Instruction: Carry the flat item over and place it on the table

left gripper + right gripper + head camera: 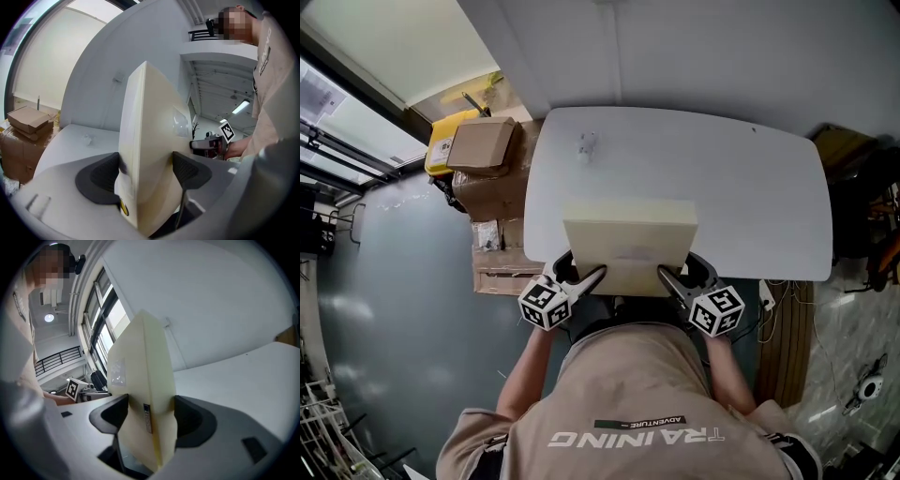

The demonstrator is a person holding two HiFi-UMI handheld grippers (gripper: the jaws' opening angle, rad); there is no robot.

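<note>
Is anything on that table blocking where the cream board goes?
Nothing visible. The left tongs and right tongs hold the cream board over the near edge of the white table; one small pale object lies farther back, apart from it.

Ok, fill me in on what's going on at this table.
A person stands at the near edge of the white table with a claw in each hand. The left claw and the right claw each grip the near edge of a cream slab, one at each corner. The slab lies out flat over the tabletop. Whether it already rests on the table cannot be told. Cardboard boxes are stacked beside the table.
</note>
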